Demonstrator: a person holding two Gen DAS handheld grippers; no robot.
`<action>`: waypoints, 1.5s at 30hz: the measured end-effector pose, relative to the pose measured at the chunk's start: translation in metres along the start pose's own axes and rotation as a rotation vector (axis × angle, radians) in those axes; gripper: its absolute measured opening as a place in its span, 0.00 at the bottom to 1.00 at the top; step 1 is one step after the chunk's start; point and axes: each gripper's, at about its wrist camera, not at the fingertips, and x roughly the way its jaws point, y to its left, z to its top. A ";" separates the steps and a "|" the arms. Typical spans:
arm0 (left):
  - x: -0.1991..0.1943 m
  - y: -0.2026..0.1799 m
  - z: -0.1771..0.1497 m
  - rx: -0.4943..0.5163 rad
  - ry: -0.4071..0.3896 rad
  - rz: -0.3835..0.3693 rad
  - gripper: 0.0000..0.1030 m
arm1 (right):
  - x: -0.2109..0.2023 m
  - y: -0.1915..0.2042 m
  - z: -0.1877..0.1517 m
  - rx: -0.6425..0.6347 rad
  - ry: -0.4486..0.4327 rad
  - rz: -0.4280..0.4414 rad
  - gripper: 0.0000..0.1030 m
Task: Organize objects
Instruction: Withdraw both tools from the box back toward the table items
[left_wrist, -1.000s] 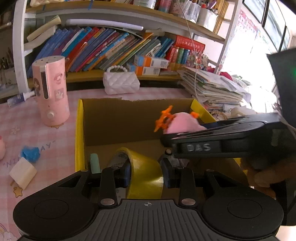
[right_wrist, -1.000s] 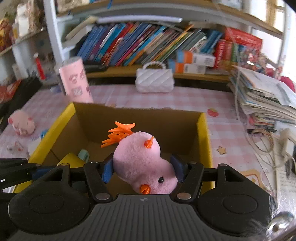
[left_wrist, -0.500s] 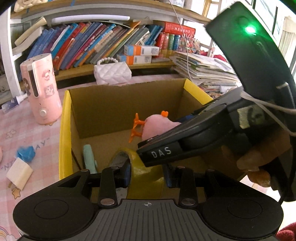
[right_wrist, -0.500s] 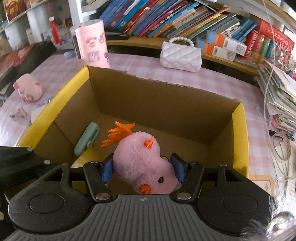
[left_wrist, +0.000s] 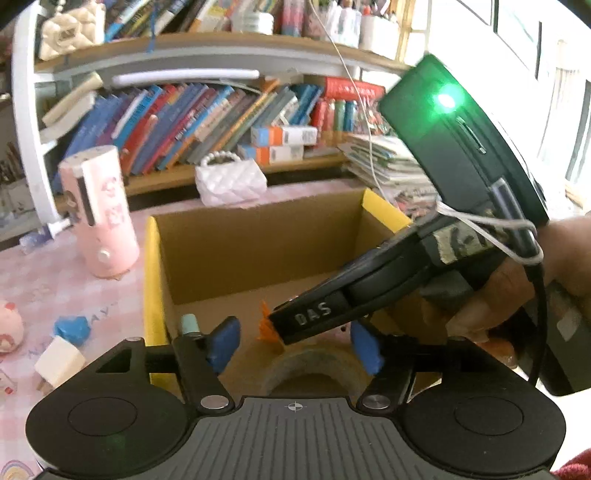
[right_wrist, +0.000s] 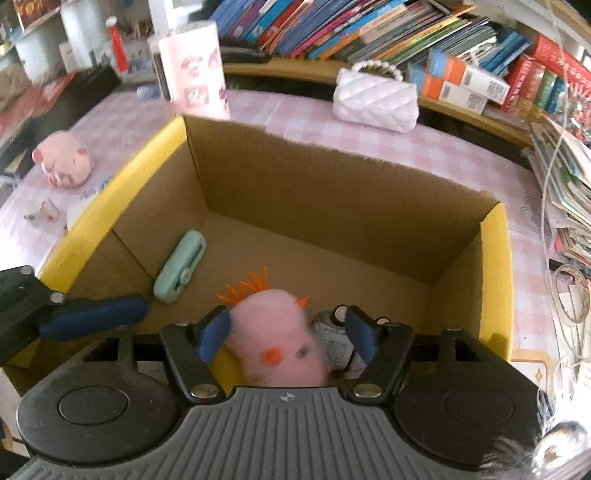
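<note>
A cardboard box (right_wrist: 495, 236) with yellow rims stands on the pink table; it also shows in the left wrist view (left_wrist: 151, 258). My left gripper (left_wrist: 295, 345) is open over the box, above a tape roll (left_wrist: 314, 369) lying on the box floor. My right gripper (right_wrist: 288, 334) is open, its pads apart from the pink plush chick (right_wrist: 273, 343) lying in the box. A mint green case (right_wrist: 181, 266) lies at the box's left wall. The right gripper's body crosses the left wrist view (left_wrist: 369, 295), hiding most of the chick.
A pink cylinder (left_wrist: 99, 214), a white quilted purse (right_wrist: 375, 98), a pink pig toy (right_wrist: 64, 160), a blue item (left_wrist: 72, 330) and a white charger (left_wrist: 59, 363) lie on the table. Bookshelves stand behind; stacked papers (right_wrist: 569, 192) lie right.
Both grippers lowered into the box and opened. The left let go of the tape roll; the right let go of the plush chick, which now lies on the box floor.
</note>
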 end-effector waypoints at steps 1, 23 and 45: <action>-0.003 0.001 0.000 -0.009 -0.008 0.002 0.66 | -0.003 0.000 -0.001 0.006 -0.017 -0.006 0.70; -0.112 0.022 -0.020 -0.061 -0.172 0.093 0.82 | -0.130 0.027 -0.077 0.266 -0.422 -0.242 0.76; -0.166 0.052 -0.100 -0.083 -0.075 0.237 0.85 | -0.128 0.126 -0.164 0.297 -0.299 -0.296 0.75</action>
